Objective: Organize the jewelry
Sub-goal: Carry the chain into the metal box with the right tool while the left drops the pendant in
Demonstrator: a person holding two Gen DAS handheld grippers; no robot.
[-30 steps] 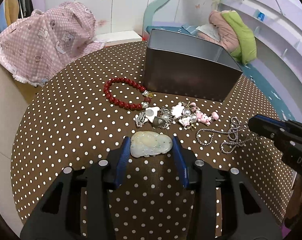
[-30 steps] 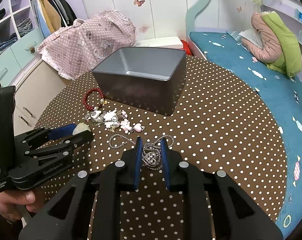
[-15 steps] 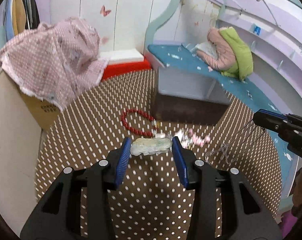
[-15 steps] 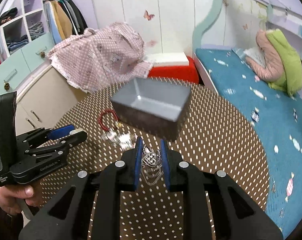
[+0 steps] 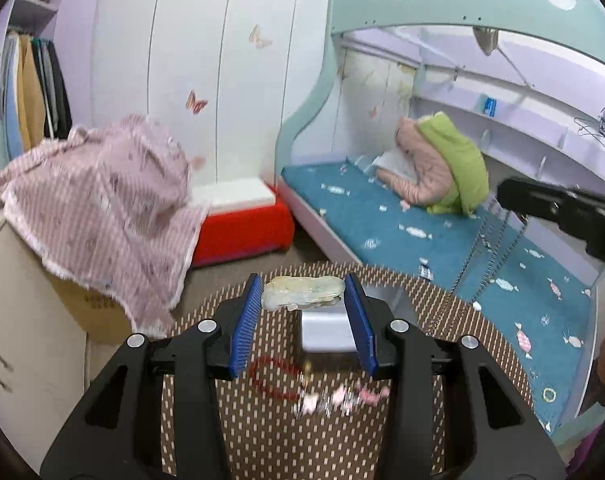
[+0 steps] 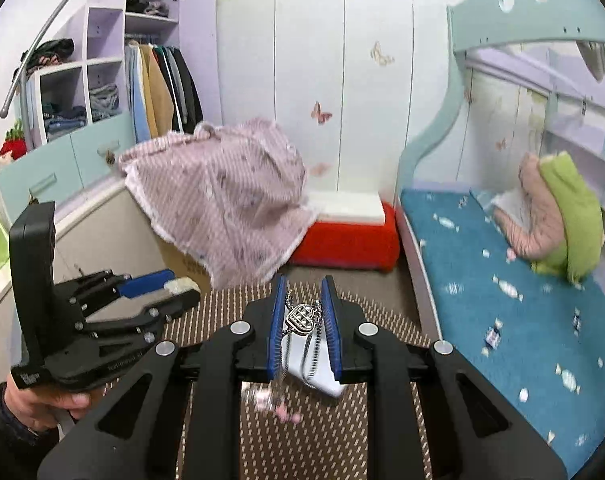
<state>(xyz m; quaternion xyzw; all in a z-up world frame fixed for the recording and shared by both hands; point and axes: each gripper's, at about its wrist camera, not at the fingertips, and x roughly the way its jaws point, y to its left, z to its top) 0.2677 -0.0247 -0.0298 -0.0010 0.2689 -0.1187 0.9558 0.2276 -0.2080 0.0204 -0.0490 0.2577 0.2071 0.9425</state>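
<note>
Jade pendant (image 5: 302,295) sits clamped in the left tool (image 5: 303,320), silver heart necklace (image 6: 301,317) pinched in the right tool (image 6: 302,312).

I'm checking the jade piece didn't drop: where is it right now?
The pale jade pendant sits clamped between the left hand-held gripper fingers, centre of the left wrist view, above the grey box.
</note>
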